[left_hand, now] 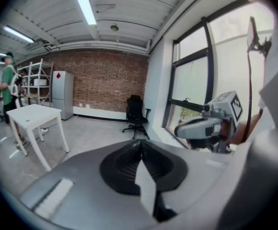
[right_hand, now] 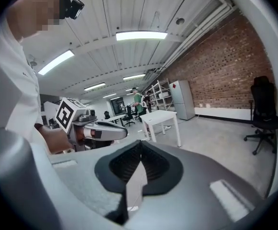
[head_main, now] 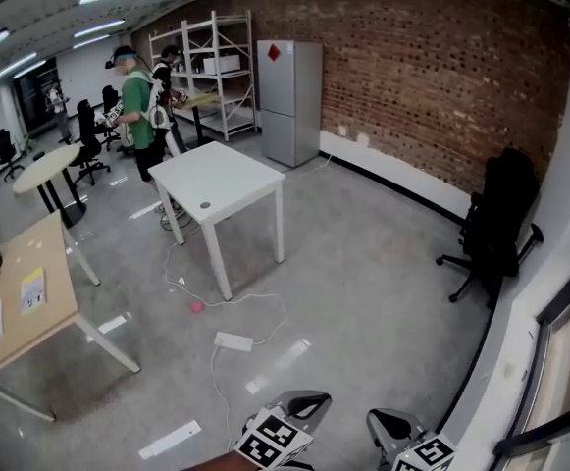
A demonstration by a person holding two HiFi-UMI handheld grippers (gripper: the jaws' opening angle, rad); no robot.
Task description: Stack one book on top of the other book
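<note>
- Position: left gripper (head_main: 302, 402) and right gripper (head_main: 390, 426) sit side by side at the bottom edge of the head view, above bare floor (head_main: 363, 292) and well apart from every table.
- Fingers, left gripper: pressed together along their length, empty.
- Fingers, right gripper: likewise pressed together, empty.
- Flat items (head_main: 31, 290): three lie on the wooden table (head_main: 54, 253) at the left of the head view, toward its near edge. They are too small to tell whether any is a book.
- White table (head_main: 216, 175): stands mid-floor, one small dark spot near its near edge.
- Floor items: a white power strip (head_main: 233, 341) with its cable and a pink ball (head_main: 197, 307) lie near the white table's front leg.
- Surroundings: a person in a green top (head_main: 135, 106) stands beyond the white table's far corner. A grey fridge (head_main: 289, 101) stands against the brick wall (head_main: 432, 77), and a black office chair (head_main: 495, 224) stands by the window side.
</note>
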